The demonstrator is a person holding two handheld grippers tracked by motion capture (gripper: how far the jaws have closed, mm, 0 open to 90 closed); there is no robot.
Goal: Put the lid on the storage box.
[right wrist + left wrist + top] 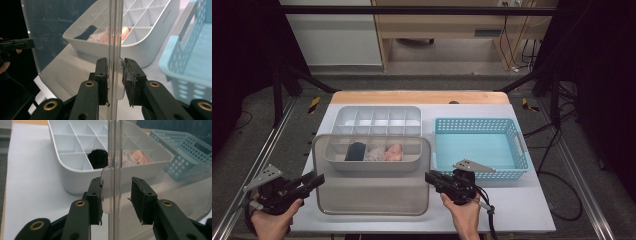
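Lid (372,195) of clear plastic, held by us at both short edges, leans over the near end of the white divided organizer (377,134). Left gripper (314,181) straddles its rim with jaws spread, one pad touching; right gripper (432,177) pinches the opposite rim. Organizer holds rolled socks (375,151); blue basket (479,148) sits beside it.
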